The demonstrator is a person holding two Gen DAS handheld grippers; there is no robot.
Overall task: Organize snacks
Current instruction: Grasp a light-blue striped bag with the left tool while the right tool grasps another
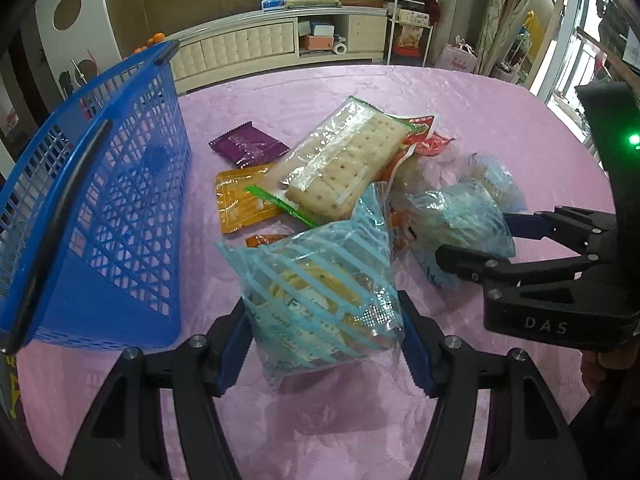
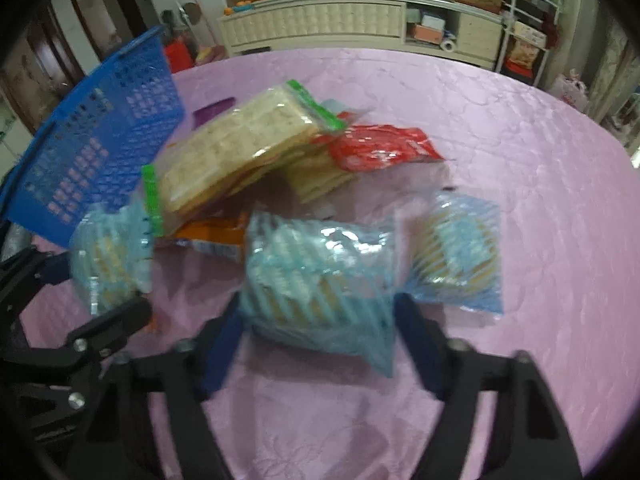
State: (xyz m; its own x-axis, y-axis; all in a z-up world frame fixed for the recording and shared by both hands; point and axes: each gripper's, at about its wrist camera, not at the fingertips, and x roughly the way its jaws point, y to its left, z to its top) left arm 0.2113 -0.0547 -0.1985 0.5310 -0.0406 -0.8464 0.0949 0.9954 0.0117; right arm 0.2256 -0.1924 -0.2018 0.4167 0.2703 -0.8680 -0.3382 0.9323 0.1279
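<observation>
Left gripper [image 1: 326, 344]: jaws clamped on a clear packet with pale blue stripes, biscuits inside [image 1: 320, 292], above the pink-clothed counter [image 1: 500, 112], beside the blue plastic mesh basket [image 1: 108, 208]. Right gripper [image 2: 320, 344]: jaws closed on a second blue-striped biscuit packet [image 2: 316, 280]. Behind, heaped: long clear cracker pack with green ends [image 1: 344, 160], orange sachet [image 1: 240, 200], purple sachet [image 1: 248, 144], red wrapper [image 2: 380, 148].

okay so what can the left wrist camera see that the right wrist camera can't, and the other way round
Left wrist only: the whole purple packet, and the lit green light on the right gripper's body. Right wrist only: a third blue-striped pack lying free on the cloth. Both: the blue basket, the big cracker pack, and each gripper, left and right, closed on a blue-striped pack.
</observation>
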